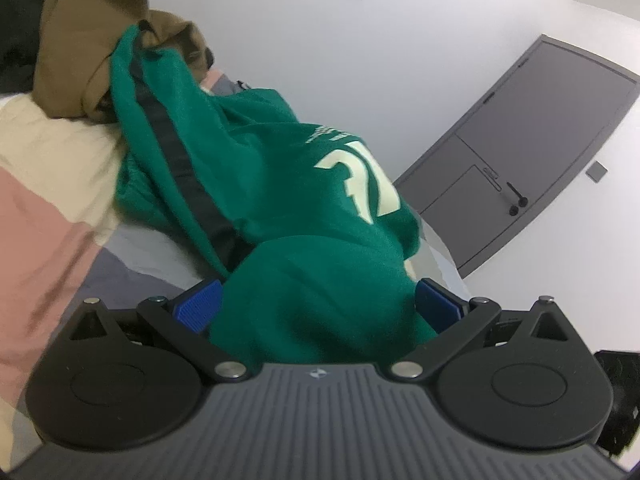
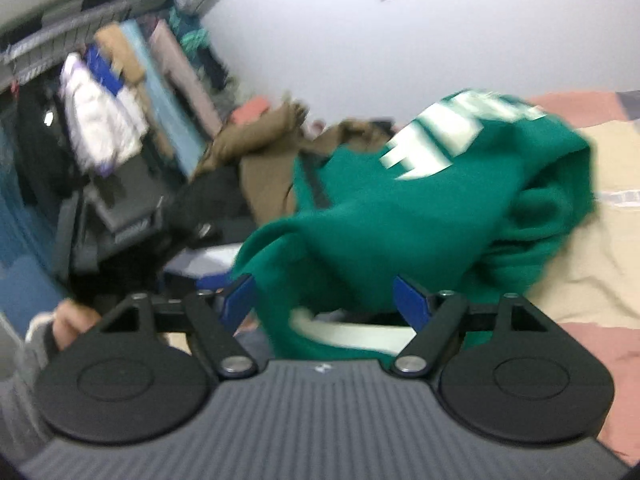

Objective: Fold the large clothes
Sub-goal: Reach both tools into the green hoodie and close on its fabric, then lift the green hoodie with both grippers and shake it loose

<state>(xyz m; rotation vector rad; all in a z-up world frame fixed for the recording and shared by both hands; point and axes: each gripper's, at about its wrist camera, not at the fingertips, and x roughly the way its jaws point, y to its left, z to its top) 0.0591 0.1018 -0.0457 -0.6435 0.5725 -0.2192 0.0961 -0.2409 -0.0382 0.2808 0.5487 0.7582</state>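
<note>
On the bed (image 1: pixel 44 184) the green sweatshirt (image 1: pixel 280 184) lay bunched just beside the brown garment (image 1: pixel 84 52), not yet spread. You had each tool, left (image 1: pixel 318 308) and right (image 2: pixel 324 300), spread wide around sweatshirt folds, likely to lift it.

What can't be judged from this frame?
- Left gripper: green sweatshirt bulges between the fingers, hiding whether they pinch it.
- Right gripper: motion blur; grip unclear.
- Print on the sweatshirt: folded in left view, smeared in right.
- Brown garment: cut off by the top edge.
</note>
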